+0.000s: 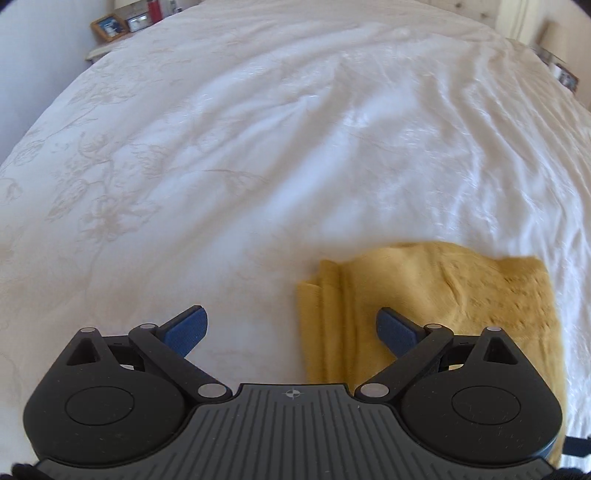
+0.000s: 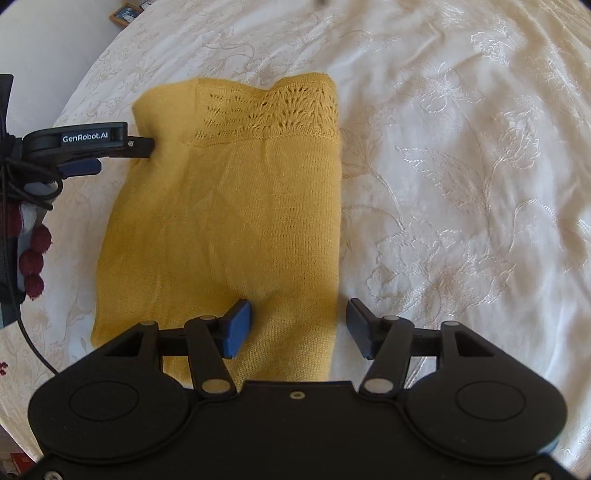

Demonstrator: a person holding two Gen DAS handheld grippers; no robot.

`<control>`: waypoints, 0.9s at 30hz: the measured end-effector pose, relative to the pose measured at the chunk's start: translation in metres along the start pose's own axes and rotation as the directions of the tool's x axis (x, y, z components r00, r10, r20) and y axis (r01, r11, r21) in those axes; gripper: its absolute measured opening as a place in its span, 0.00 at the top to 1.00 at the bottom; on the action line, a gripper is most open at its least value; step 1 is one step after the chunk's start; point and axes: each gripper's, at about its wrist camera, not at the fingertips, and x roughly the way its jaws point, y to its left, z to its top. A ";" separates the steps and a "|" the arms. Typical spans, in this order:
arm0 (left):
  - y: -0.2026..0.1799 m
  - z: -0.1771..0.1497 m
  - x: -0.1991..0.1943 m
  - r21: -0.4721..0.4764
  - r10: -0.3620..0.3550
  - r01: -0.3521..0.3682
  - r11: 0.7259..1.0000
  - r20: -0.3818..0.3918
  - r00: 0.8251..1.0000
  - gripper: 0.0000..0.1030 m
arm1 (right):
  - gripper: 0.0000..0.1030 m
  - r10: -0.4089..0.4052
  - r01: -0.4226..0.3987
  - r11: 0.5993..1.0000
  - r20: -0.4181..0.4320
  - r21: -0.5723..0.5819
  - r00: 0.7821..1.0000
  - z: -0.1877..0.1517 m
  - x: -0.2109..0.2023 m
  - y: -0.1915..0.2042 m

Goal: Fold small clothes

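A mustard-yellow knitted garment (image 2: 229,206) lies folded into a long rectangle on the white bedspread (image 2: 461,166), with a lace-pattern band at its far end. My right gripper (image 2: 297,325) is open over the garment's near right edge, holding nothing. My left gripper (image 1: 291,328) is open and empty, hovering beside the garment's folded left edge (image 1: 325,314). In the right wrist view the left gripper (image 2: 110,147) shows at the garment's far left corner.
The white embroidered bedspread (image 1: 258,147) spreads wide around the garment. A bedside table with a framed photo (image 1: 109,26) and a red bottle (image 1: 154,10) stands at the far left. Dark red pompoms (image 2: 35,254) and a black cable (image 2: 33,343) are at the left edge.
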 end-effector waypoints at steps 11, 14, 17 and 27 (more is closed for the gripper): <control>0.031 -0.015 -0.026 -0.103 -0.072 0.072 0.992 0.003 0.997 0.03 | 0.29 0.025 -0.026 0.999 0.034 0.027 0.999 0.002 -0.015 -0.010; 0.007 -0.008 -0.029 -0.047 -0.131 0.132 0.990 0.026 0.991 0.03 | 0.27 0.021 -0.022 0.999 0.035 0.023 0.999 0.004 -0.016 -0.011; -0.019 -0.001 -0.024 0.021 -0.176 0.175 0.984 0.032 0.984 0.03 | 0.26 0.012 -0.013 1.000 0.034 0.021 0.999 0.006 -0.016 -0.011; 0.003 0.007 0.030 0.049 0.009 -0.008 0.999 -0.022 1.000 0.01 | 0.25 0.012 -0.013 1.000 0.051 0.028 0.999 0.007 -0.019 -0.012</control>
